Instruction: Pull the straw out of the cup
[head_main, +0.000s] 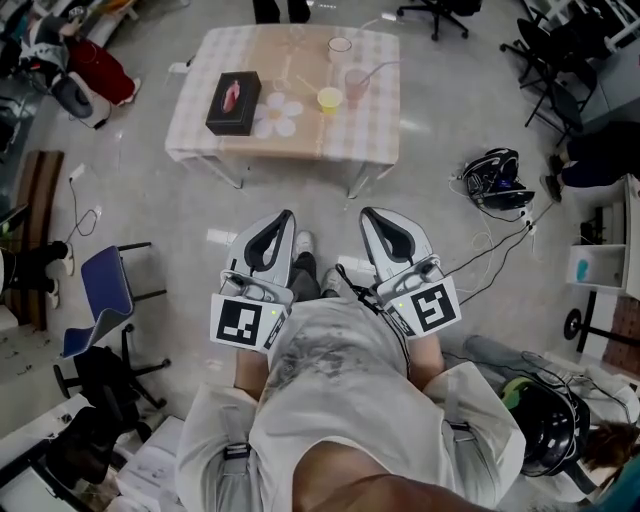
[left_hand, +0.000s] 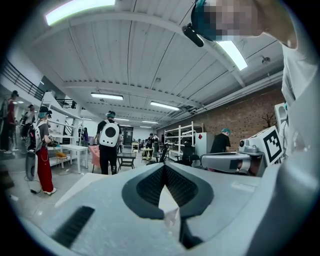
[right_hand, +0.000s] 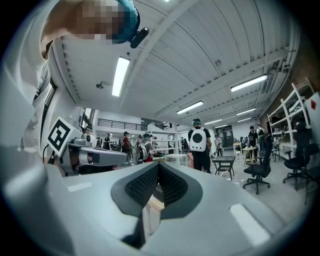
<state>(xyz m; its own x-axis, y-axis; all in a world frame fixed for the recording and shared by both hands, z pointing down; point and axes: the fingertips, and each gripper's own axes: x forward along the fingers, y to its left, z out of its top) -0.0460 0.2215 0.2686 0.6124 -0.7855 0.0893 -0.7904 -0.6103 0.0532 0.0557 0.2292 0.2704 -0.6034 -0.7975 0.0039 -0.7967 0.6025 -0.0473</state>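
Note:
A small table (head_main: 215, 60) with a checked cloth stands far ahead on the floor. On it a pinkish cup (head_main: 356, 85) holds a bent straw (head_main: 380, 67) that leans to the right. A clear cup (head_main: 340, 46) and a yellow cup (head_main: 329, 99) stand close by. Both grippers are held near my body, well short of the table and pointing toward it. My left gripper (head_main: 287, 215) (left_hand: 164, 166) is shut with nothing in it. My right gripper (head_main: 366, 213) (right_hand: 158, 165) is shut and empty too.
A black tissue box (head_main: 233, 102) and a flower-shaped mat (head_main: 277, 113) lie on the table's left half. A blue chair (head_main: 105, 290) stands at my left. Cables and a black headset (head_main: 492, 175) lie on the floor at the right. Several people stand in the hall beyond.

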